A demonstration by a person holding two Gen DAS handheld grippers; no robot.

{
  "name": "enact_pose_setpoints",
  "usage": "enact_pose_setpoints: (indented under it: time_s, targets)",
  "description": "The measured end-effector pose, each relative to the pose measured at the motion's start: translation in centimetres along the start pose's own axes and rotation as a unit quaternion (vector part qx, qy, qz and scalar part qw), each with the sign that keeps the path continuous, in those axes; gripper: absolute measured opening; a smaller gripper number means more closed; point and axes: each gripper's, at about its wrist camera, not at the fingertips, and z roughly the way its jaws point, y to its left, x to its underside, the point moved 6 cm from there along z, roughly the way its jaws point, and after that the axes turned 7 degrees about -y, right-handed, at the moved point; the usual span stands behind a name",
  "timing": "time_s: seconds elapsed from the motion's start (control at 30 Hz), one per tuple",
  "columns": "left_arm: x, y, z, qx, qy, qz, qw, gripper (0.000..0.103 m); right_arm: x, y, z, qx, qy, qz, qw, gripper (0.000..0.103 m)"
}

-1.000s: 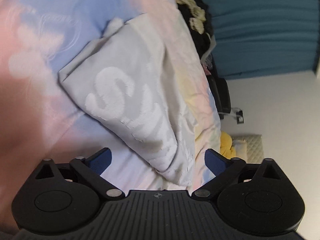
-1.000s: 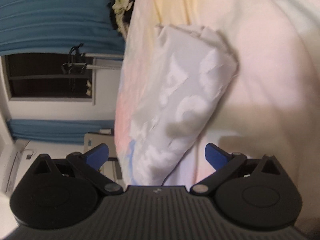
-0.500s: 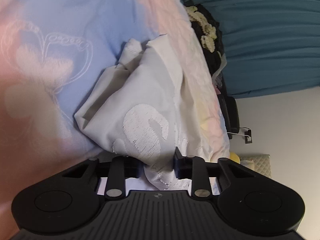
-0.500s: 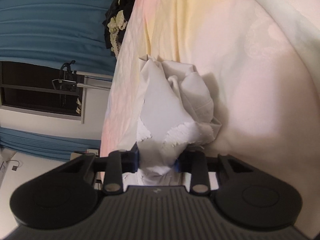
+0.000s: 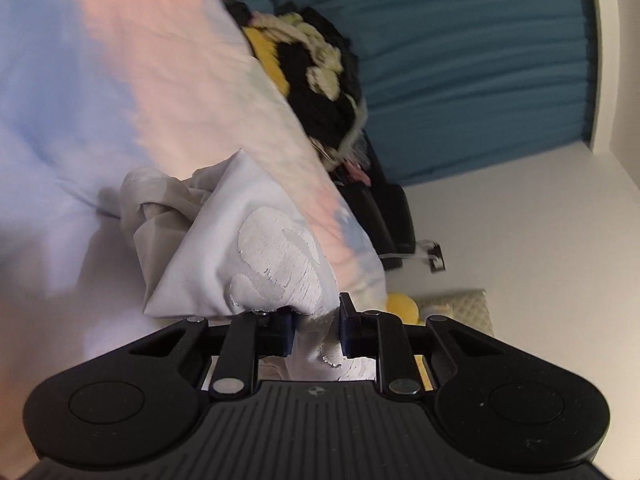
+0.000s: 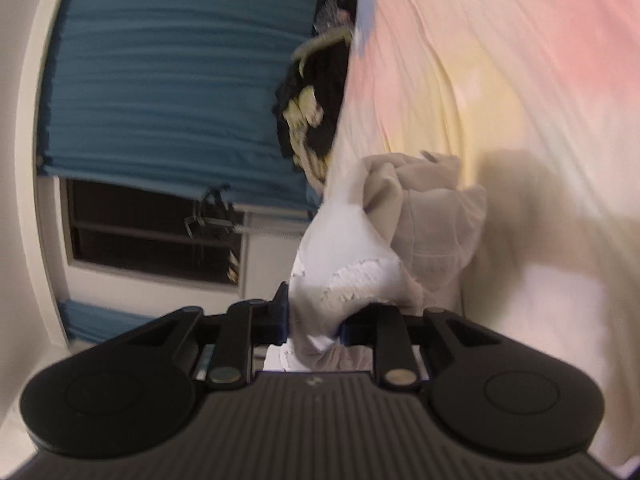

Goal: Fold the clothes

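gripping the light grey printed cotton garment (image 5: 256,248), the left gripper (image 5: 316,330) is seen with its two blue-padded fingers closed on a bunch of the cloth, and a white cracked print is visible on the cloth just beyond the fingers. the same garment (image 6: 360,264) is clamped also by the right gripper (image 6: 312,320), whose fingers are pressed together on a folded edge of it. the garment is crumpled between the two tools and is lying on the pastel pink, blue and yellow bed sheet (image 5: 120,80), which fills the left part of the left wrist view and the right part of the right wrist view (image 6: 500,60). at the far edge of the bed a black and cream knitted pile of clothes (image 5: 320,92) is seen, with a yellow patch in it. behind it a teal pleated curtain (image 5: 480,60) is hung. a dark window (image 6: 152,232) is seen below the curtain in the right wrist view. both views are a little blurred.
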Motion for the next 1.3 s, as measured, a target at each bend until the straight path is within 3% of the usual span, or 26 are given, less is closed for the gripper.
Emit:
enact_pose_setpoints:
  time_s: [0.27,0.4,0.5,0.6,0.63,0.73,0.8,0.97,1.0,1.07,1.1,1.13,1.2,1.3]
  targets:
    - [5.0,-12.6,14.8,0.062,0.083,0.078,0.9915,0.024,-16.6,4.6,-1.2,-0.008,-0.116,-0.046,0.992,0.023]
    - [8.0,-15.0,21.9,0.101,0.106,0.091,0.9850,0.024,-23.2,5.3,-1.5,-0.017,-0.160,-0.101,0.982,0.023]
    - [10.1,-14.4,25.7,0.120,0.111,0.126,0.9785,0.025,-25.5,3.3,-2.0,-0.020,-0.177,-0.142,0.974,0.023]
    - [12.5,-11.1,28.6,0.112,0.125,0.177,0.9698,0.025,-26.2,-2.0,-1.9,0.012,-0.175,-0.144,0.974,0.024]
    - [13.4,-9.1,29.3,0.095,0.136,0.189,0.9678,0.025,-26.0,-4.6,-1.7,0.036,-0.166,-0.136,0.976,0.024]
    - [15.5,-3.2,30.3,0.026,0.175,0.195,0.9647,0.025,-25.0,-7.0,-1.7,0.070,-0.151,-0.142,0.976,0.024]
    - [16.3,-0.6,30.5,0.007,0.194,0.197,0.9609,0.024,-24.4,-8.3,-1.8,0.090,-0.142,-0.148,0.975,0.024]
    - [16.6,0.6,30.2,0.012,0.200,0.209,0.9572,0.026,-22.7,-11.5,-2.1,0.139,-0.119,-0.162,0.970,0.025]
    - [16.5,0.4,30.0,0.011,0.199,0.215,0.9559,0.031,-22.4,-12.1,-2.1,0.149,-0.115,-0.164,0.968,0.027]
    - [16.3,0.0,29.2,0.010,0.201,0.221,0.9542,0.057,-21.8,-13.4,-2.3,0.168,-0.105,-0.170,0.965,0.031]
    - [16.2,-0.2,28.8,0.010,0.201,0.223,0.9537,0.070,-21.5,-14.1,-2.4,0.178,-0.101,-0.172,0.964,0.040]
    - [16.0,-0.4,28.1,0.010,0.195,0.225,0.9546,0.074,-21.1,-14.7,-2.4,0.188,-0.096,-0.175,0.962,0.054]
    - [15.8,-1.7,25.8,0.010,0.181,0.248,0.9517,0.081,-20.5,-16.0,-2.6,0.207,-0.087,-0.180,0.958,0.063]
    - [14.7,-3.8,21.8,0.015,0.150,0.301,0.9416,0.090,-18.2,-14.1,-4.1,0.218,-0.081,-0.220,0.947,0.065]
